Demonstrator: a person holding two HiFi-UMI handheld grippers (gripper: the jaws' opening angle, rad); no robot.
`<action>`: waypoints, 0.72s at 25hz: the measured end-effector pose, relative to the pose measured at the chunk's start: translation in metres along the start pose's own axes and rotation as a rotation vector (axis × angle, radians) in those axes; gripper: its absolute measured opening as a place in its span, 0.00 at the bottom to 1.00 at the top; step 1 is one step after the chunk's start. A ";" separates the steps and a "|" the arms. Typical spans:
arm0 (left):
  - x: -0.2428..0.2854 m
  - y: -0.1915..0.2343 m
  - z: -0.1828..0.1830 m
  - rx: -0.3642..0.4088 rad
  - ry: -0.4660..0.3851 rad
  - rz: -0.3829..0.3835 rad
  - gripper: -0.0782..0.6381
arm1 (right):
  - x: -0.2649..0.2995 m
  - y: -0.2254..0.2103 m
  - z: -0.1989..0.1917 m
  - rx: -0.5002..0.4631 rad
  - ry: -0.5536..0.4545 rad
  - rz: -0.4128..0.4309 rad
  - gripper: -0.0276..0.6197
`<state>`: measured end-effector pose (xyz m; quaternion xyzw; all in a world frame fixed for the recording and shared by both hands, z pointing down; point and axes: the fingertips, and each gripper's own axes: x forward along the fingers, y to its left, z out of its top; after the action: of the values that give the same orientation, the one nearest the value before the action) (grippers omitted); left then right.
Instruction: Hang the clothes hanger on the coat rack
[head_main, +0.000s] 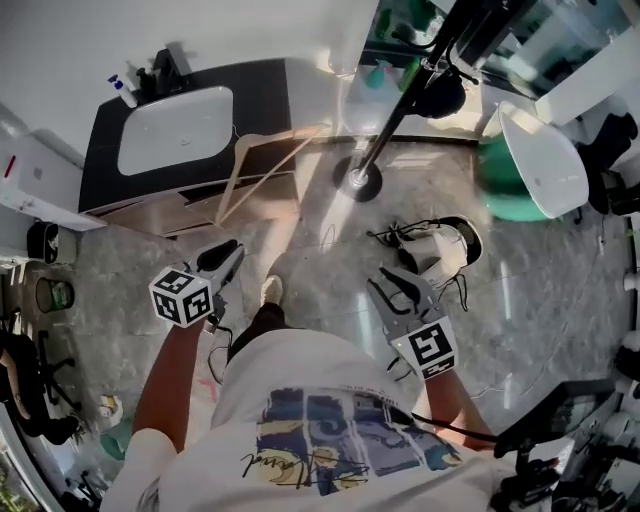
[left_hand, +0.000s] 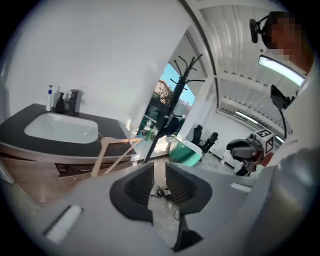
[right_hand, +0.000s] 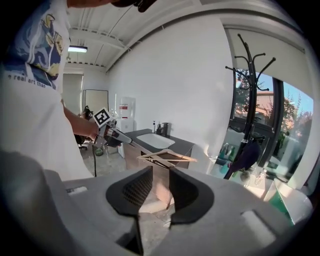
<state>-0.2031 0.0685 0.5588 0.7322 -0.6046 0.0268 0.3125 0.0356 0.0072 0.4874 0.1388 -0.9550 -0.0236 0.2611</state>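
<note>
The wooden clothes hanger (head_main: 262, 166) is at the right end of the dark vanity, tilted, with neither gripper on it; whether it rests on the vanity I cannot tell. It also shows in the left gripper view (left_hand: 113, 152) and the right gripper view (right_hand: 167, 157). The black coat rack (head_main: 402, 102) stands on its round base (head_main: 358, 181) beyond the hanger, its hooks visible (left_hand: 183, 67) (right_hand: 250, 60). My left gripper (head_main: 232, 252) (left_hand: 159, 182) is below the hanger, jaws slightly apart and empty. My right gripper (head_main: 385, 287) (right_hand: 161, 187) is open and empty.
The vanity with a white sink (head_main: 178, 128) fills the upper left. A dark bag (head_main: 441, 96) hangs on the rack. A white and green tub (head_main: 538, 165) sits at the right. Shoes (head_main: 440, 245) and cables lie on the floor by my right gripper.
</note>
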 end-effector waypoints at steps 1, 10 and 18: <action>0.003 0.025 0.004 -0.029 -0.001 0.016 0.22 | 0.009 -0.003 0.005 0.009 0.008 -0.008 0.20; 0.060 0.184 -0.013 -0.307 0.053 0.010 0.38 | 0.073 -0.009 0.035 0.095 0.084 -0.106 0.20; 0.116 0.213 -0.054 -0.715 0.031 -0.206 0.47 | 0.091 0.001 0.037 0.146 0.177 -0.179 0.20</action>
<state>-0.3464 -0.0214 0.7412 0.6331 -0.4941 -0.2064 0.5589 -0.0582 -0.0184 0.5004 0.2437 -0.9113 0.0352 0.3301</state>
